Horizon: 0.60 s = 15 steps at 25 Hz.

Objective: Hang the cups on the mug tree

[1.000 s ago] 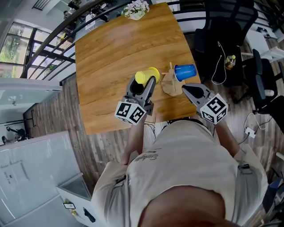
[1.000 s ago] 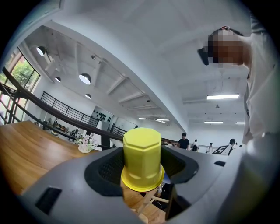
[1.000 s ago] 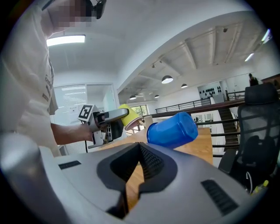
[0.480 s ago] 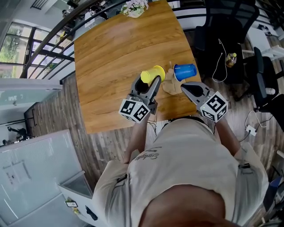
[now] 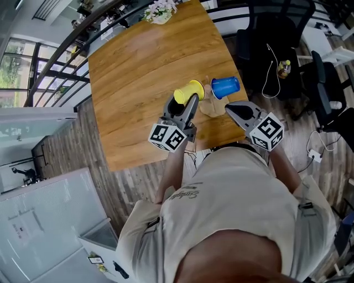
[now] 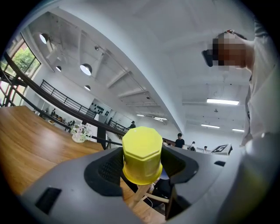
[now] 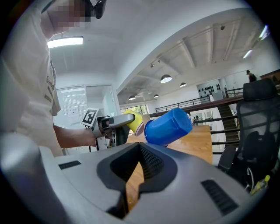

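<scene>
My left gripper (image 5: 188,101) is shut on a yellow cup (image 5: 187,92) and holds it on its side above the wooden table (image 5: 133,83), just left of the wooden mug tree (image 5: 212,107). In the left gripper view the yellow cup (image 6: 141,154) sits bottom-outward between the jaws of my left gripper (image 6: 142,162), with a wooden mug tree peg (image 6: 142,196) below it. A blue cup (image 5: 224,87) hangs tilted on the tree's right side. My right gripper (image 5: 234,112) is shut and empty, close to the tree's base; its own view shows the blue cup (image 7: 168,127) just ahead.
A vase of flowers (image 5: 158,12) stands at the table's far edge. Black office chairs (image 5: 271,38) and cables crowd the floor to the right. The table's near edge runs just under both grippers. A railing (image 5: 66,44) borders the far left.
My left gripper has carried the yellow cup to the right, closer to the mug tree and the blue cup. The right gripper has stayed in place.
</scene>
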Each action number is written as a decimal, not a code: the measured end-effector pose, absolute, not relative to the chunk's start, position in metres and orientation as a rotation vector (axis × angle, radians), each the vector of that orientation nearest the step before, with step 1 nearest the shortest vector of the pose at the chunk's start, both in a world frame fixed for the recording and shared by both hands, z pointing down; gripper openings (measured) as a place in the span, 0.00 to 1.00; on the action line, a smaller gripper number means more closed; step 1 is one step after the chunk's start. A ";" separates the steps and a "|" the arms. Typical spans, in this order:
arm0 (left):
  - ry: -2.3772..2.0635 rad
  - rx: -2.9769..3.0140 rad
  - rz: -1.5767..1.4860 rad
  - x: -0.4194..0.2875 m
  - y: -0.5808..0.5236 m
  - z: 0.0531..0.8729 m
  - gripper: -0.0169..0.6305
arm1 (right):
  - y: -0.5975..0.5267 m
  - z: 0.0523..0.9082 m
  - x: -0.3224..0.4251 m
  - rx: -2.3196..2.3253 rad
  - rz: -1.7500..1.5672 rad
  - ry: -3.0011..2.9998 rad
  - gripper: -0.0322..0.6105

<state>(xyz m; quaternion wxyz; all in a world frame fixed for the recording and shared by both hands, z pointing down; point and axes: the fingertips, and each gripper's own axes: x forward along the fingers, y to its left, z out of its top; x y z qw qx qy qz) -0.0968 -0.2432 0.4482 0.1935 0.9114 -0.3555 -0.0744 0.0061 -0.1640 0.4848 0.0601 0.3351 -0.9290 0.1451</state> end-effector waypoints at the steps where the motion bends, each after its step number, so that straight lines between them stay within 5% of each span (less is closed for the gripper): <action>1: -0.996 2.554 -0.209 -0.097 -0.243 0.449 0.44 | -0.163 0.485 0.007 1.020 0.443 -2.809 0.04; 15: -0.990 2.512 -0.190 -0.104 -0.233 0.472 0.44 | -0.155 0.490 0.002 1.011 0.454 -2.800 0.04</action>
